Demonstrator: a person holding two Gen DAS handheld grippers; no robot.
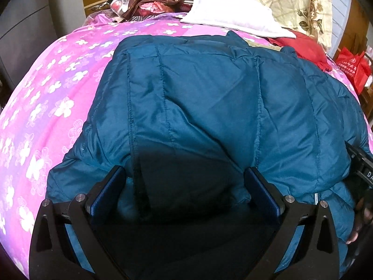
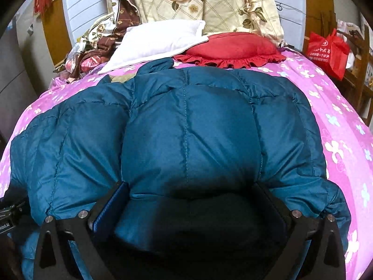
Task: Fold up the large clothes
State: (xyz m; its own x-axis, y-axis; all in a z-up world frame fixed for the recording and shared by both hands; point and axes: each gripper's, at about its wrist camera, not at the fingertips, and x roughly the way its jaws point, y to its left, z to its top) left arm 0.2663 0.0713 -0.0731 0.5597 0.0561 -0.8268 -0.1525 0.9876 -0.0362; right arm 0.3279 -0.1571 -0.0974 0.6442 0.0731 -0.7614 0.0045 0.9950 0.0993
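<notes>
We are over a bed spread with a pink floral sheet (image 1: pixel 53 86), in a cluttered bedroom. On it lies one teal quilted down jacket (image 1: pixel 209 107), the only garment being handled, covering most of the middle of the bed. Its stitched seams run away from us toward the head of the bed, so its long axis appears to lie along the bed; which end is collar and which is hem we cannot tell for sure.

Our left tool (image 1: pixel 184 186) has its two fingers spread wide, a thick fold of the jacket bulging up between the blue pads (image 1: pixel 107 191); they are not pinched on the fabric. Our right tool (image 2: pixel 191 200) is likewise spread wide with puffed fabric between its fingers, the blue left pad (image 2: pixel 109 210) beside the bulge.

Beyond the jacket we count one white pillow (image 2: pixel 158 42), one red ruffled cushion (image 2: pixel 230 46) just beside it, and one cream rose-print quilt (image 2: pixel 209 2) hanging behind. A heap of brown patterned cloth (image 1: pixel 158 0) sits at the far left corner. One red shopping bag (image 2: pixel 328 51) stands off the bed's right side.
</notes>
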